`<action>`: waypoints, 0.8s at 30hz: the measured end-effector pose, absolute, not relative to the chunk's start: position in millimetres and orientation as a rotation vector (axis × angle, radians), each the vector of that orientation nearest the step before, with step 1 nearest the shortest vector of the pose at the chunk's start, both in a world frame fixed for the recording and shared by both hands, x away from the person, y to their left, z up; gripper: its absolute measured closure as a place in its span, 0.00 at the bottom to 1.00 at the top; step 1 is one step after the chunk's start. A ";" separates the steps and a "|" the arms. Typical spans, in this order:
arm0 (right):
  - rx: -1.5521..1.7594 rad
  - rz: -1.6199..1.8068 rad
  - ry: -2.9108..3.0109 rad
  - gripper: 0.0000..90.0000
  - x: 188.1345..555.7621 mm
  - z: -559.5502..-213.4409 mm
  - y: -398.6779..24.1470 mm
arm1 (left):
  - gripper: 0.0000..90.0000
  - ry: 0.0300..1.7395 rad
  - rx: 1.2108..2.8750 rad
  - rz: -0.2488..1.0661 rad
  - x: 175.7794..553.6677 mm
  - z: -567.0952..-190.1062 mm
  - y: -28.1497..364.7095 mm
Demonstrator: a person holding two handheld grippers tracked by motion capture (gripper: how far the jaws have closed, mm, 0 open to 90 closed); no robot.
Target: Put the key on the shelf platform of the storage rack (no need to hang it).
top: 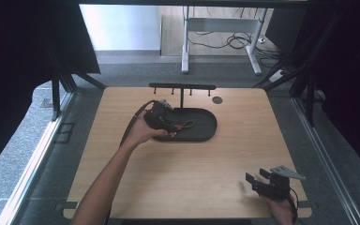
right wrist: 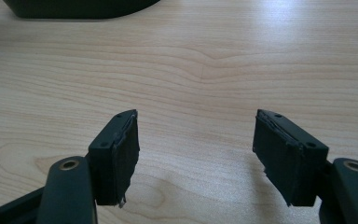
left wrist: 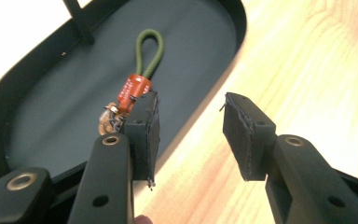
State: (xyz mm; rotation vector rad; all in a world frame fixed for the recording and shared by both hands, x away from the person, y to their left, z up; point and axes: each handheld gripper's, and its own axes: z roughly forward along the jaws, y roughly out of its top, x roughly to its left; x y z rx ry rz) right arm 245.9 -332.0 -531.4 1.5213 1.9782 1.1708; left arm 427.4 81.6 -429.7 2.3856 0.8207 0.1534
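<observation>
Left gripper view: left gripper (left wrist: 191,135) w/ jaws apart, empty, just beside green cord loop w/ orange tag (left wrist: 137,79) lying in dark oval tray (left wrist: 37,70); prob. reaching to grab—needs shift over tag, then close; right gripper (right wrist: 196,149) apart, idle above wood table (right wrist: 214,60).

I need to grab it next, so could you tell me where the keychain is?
The keychain lies in the oval black tray, just ahead of the left hand-held gripper.

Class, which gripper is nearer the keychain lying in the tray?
Left. The left gripper is right beside the keychain over the tray; the right gripper is near the table's front-right corner.
</observation>
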 end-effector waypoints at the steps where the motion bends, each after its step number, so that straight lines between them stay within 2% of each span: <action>1: 1.520 1.170 1.979 0.35 245.8 -531.4 -332.0 | 0.63 0.813 2.390 0.162 425.1 -429.9 82.6; 24: 1.515 1.163 1.991 0.35 245.8 -532.2 -329.6 | 0.63 0.805 2.354 0.196 370.6 -448.1 114.4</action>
